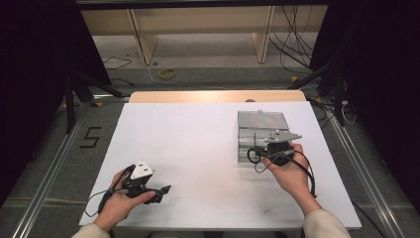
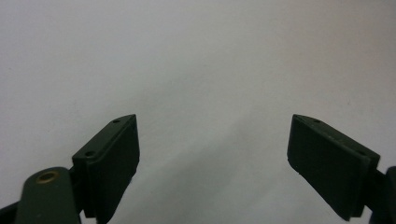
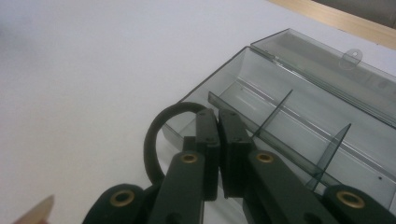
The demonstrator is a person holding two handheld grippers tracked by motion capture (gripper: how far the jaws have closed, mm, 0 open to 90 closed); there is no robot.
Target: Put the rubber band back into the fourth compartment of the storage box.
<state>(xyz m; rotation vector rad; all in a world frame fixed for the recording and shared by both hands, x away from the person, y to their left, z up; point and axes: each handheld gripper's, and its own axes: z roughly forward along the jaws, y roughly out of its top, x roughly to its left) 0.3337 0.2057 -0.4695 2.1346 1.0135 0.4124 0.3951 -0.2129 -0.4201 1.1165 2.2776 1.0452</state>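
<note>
Box [image 3: 299,112] open on the bench, right gripper at its near edge.

Nearest, the left gripper [image 2: 212,163] hovers over bare bench [image 1: 198,148] with its jaws spread wide and nothing between them. Farther right, the right gripper [image 3: 218,140] has its jaws pressed together at the box's near wall, a black cable loop [image 3: 154,135] beside them; whether they pinch the wall I cannot tell. The clear box has dividers and its lid [image 3: 327,60] is laid back. Likely next: closing the lid, which calls for reaching over to its far edge.
</note>
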